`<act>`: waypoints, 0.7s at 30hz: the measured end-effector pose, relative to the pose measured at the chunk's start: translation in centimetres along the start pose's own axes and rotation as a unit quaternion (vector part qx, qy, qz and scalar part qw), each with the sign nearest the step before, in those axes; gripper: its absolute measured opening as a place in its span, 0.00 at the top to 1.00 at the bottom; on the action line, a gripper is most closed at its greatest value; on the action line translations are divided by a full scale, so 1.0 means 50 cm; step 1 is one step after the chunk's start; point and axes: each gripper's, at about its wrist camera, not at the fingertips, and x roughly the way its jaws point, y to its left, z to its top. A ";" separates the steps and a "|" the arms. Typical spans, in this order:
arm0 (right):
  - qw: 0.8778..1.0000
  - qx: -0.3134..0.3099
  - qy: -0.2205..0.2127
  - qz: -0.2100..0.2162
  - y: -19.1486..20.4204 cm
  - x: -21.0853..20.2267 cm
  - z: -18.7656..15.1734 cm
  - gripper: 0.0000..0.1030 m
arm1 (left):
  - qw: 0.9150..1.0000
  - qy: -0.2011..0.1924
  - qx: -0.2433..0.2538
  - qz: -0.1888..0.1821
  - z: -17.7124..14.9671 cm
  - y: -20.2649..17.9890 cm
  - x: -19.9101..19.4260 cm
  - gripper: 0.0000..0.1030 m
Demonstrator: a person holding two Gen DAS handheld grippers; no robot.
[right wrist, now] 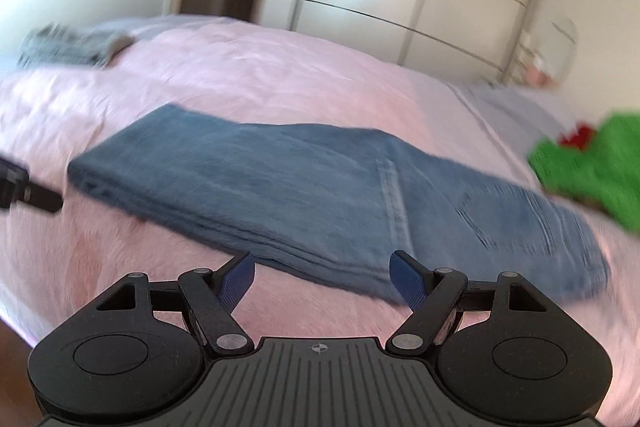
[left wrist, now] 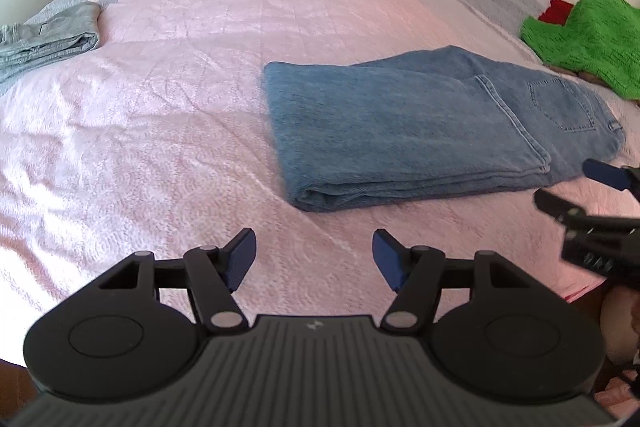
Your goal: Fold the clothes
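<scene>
Folded blue jeans [left wrist: 420, 123] lie on the pink bed [left wrist: 160, 107], ahead-right of the left hand-held gripper [left wrist: 314, 259] and just ahead of the right hand-held gripper [right wrist: 322, 281]; both have fingers spread, holding nothing.

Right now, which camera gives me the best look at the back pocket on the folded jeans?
The left wrist view. The back pocket on the folded jeans is sharp there, stitching clear. The right wrist view shows the same pocket, closer but motion-blurred, its outline smeared.
</scene>
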 end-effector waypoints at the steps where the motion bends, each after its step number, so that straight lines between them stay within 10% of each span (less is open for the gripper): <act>1: 1.000 -0.015 -0.004 -0.001 0.011 0.007 0.000 0.25 | 1.000 0.000 -0.003 -0.001 0.001 0.005 0.000 0.42; 9: 0.983 -0.178 -0.031 0.015 0.106 0.083 -0.008 0.25 | 1.000 0.003 -0.026 0.001 0.008 0.042 0.009 0.43; 21: 0.898 -0.425 -0.115 0.010 0.241 0.135 -0.068 0.46 | 0.999 0.009 -0.050 -0.014 0.020 0.085 0.026 0.43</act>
